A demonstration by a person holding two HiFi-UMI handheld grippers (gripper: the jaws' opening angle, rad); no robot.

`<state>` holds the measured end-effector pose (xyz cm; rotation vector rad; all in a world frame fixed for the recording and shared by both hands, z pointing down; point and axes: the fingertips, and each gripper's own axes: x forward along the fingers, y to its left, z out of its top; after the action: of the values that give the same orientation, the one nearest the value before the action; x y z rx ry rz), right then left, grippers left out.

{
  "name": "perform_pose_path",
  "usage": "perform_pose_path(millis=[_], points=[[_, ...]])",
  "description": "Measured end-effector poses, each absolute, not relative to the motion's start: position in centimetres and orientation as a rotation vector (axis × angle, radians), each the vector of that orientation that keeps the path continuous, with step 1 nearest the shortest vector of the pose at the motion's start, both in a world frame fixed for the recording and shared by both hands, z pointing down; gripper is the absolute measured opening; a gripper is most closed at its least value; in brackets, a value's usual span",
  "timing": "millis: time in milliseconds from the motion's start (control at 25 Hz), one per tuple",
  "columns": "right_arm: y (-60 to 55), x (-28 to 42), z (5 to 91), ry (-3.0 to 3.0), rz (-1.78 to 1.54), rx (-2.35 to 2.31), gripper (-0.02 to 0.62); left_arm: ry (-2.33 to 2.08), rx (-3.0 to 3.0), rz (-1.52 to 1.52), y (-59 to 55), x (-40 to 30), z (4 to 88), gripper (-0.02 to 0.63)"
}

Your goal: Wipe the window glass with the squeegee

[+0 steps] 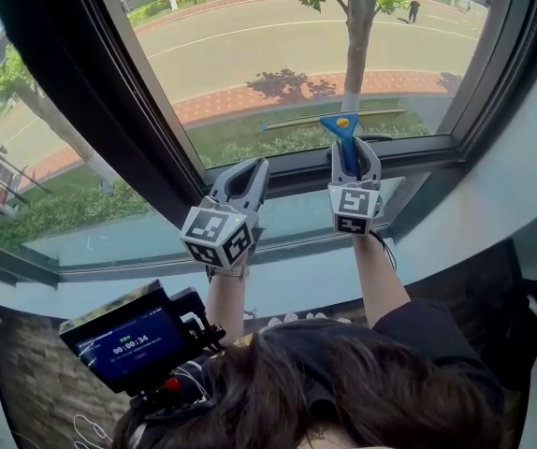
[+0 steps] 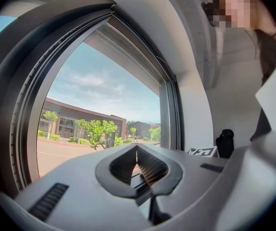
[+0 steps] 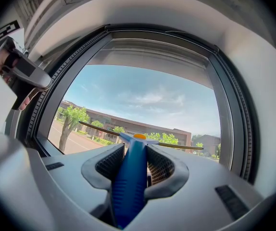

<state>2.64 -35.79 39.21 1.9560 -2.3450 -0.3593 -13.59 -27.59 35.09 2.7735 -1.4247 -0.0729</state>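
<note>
The squeegee has a blue handle (image 1: 343,131) with an orange dot and a thin long blade (image 1: 297,119) that lies level against the lower part of the window glass (image 1: 278,45). My right gripper (image 1: 354,157) is shut on the handle just below the blade. In the right gripper view the handle (image 3: 130,177) runs up between the jaws, and the blade (image 3: 176,147) spans the glass (image 3: 143,100). My left gripper (image 1: 253,168) hangs to the left of it by the lower frame, shut and empty. Its fingertips (image 2: 136,147) meet in front of the pane (image 2: 94,95).
A dark window frame (image 1: 325,165) runs under the pane, and a thick dark mullion (image 1: 91,82) slants between this pane and a left pane (image 1: 25,157). A white sill (image 1: 156,288) lies below. A camera rig with a lit screen (image 1: 128,340) sits at bottom left.
</note>
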Motion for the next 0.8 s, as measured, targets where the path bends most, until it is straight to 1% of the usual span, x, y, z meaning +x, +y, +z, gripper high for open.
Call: perform_pose_path(millis=[400,600,800], points=[[-35.6,2.6,40.0,-2.338,-0.322,1.940,0.141,-1.420,2.774,-0.072,-27.6,-13.5,35.1,0.002],[-36.2,2.8,41.2,-2.339,-0.362,1.924,0.141,-1.420,2.771,-0.072,-27.6,-13.4,35.2,0.002],[-35.8,2.6,42.5,-2.323,-0.251,1.899,0.141,-1.425,2.766,-0.071,-27.5,-13.7,35.4,0.002]])
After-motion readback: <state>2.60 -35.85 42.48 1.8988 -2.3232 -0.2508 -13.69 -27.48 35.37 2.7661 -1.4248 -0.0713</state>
